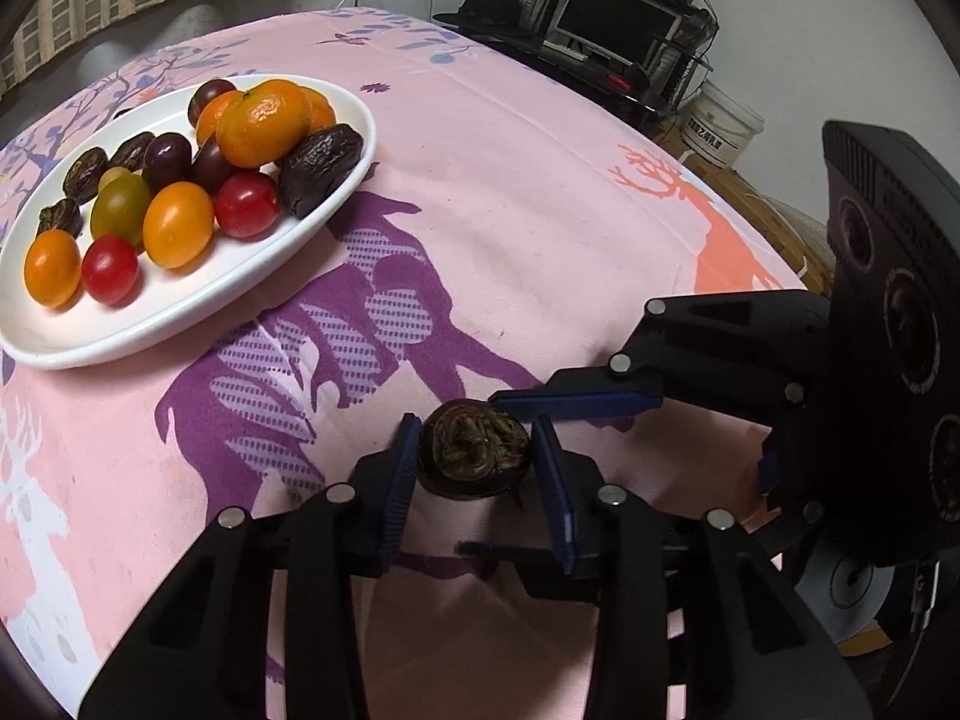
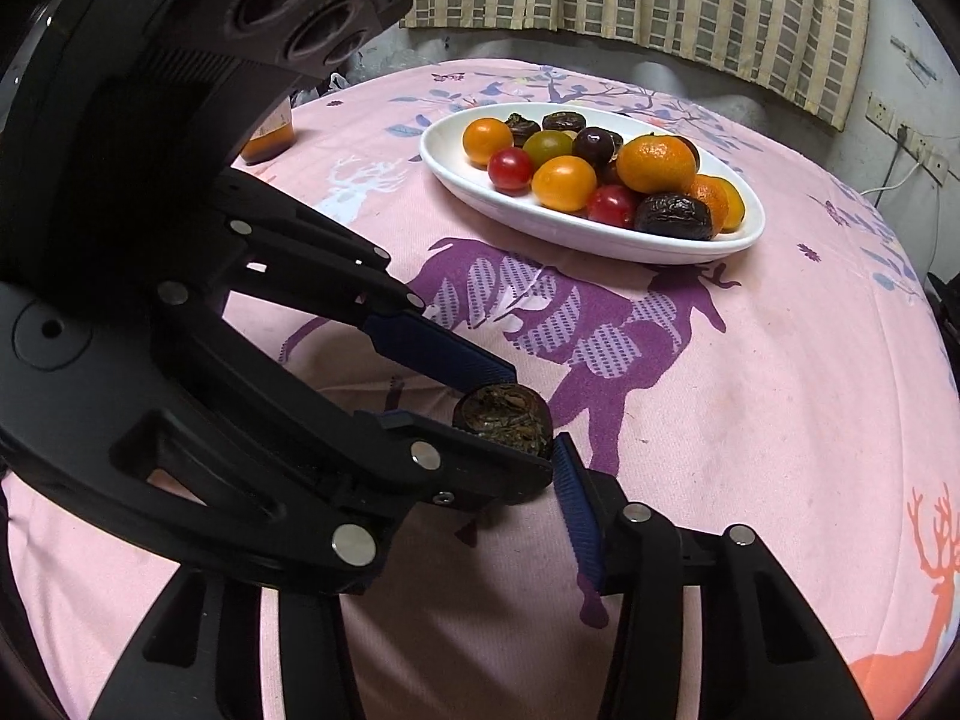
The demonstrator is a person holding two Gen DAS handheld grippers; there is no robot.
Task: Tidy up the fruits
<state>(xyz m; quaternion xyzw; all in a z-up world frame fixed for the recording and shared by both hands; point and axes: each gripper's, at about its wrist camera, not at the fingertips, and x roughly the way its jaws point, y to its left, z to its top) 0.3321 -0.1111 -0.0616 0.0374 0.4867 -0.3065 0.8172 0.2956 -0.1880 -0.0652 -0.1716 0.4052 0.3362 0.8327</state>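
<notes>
Left wrist view gives me the pink cotton cloth (image 1: 510, 192) first, printed with purple and orange deer and spread over the counter. On it, up and to the left, sits my glossy white oval plate (image 1: 180, 306), heaped with smooth orange, red and green cherry tomatoes (image 1: 178, 224), dimpled tangerines (image 1: 264, 123) and wrinkled dark dates (image 1: 321, 168). A white bucket (image 1: 720, 129) by the far wall carries a label I cannot read.

My left gripper (image 1: 474, 459) has its ribbed blue fingers (image 1: 401, 480) narrowed on a small round dried fruit (image 1: 474, 450), dark-skinned, its top packed with crinkled brown leaves; it is on the cloth at the near edge, well apart from the plate. The left pad touches its side, the right pad stands just beside it.

My right gripper (image 2: 534, 456) comes in from the right, fingers (image 2: 579, 504) narrowed about the same fruit; I cannot tell whether they press.
</notes>
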